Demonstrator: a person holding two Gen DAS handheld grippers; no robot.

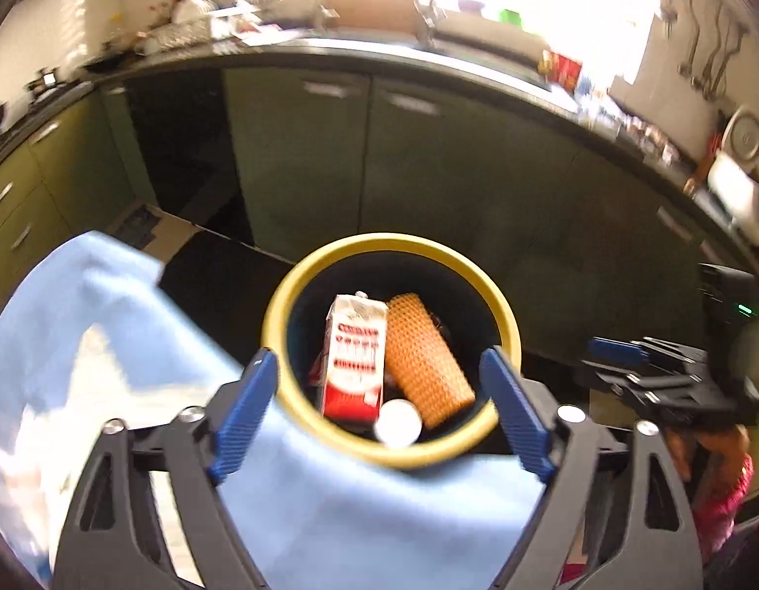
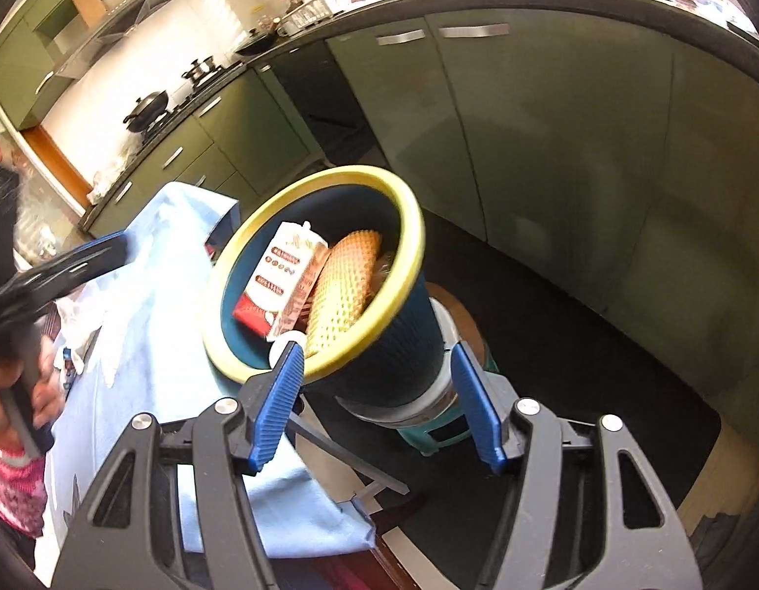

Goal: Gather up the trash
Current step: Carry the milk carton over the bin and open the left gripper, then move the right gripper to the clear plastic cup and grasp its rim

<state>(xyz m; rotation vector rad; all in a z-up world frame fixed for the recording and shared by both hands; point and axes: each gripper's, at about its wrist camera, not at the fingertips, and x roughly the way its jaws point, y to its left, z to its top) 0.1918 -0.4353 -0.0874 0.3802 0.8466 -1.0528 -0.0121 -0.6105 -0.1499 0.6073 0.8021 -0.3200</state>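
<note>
The left gripper (image 1: 379, 383) stands with its blue pads wide apart and nothing between them, low in the left wrist frame, above the mouth of the bin (image 1: 291, 305). The right gripper (image 2: 374, 393) at the bottom of its own frame also has its pads apart, one on each side of the bin's dark ribbed wall near the base; whether they touch it I cannot tell. The bin, dark blue with a yellow rim, sits at the centre of both views on a small teal stool (image 2: 428, 437). Inside lie a red and white carton (image 1: 352, 359), an orange waffle-textured piece (image 1: 423, 359) leaning just beside it, and a white round object (image 1: 398, 424) at the near rim. A pale blue cloth (image 1: 109, 324) covers the table at lower left. Green cabinets (image 1: 301, 147) curve across the background.
</note>
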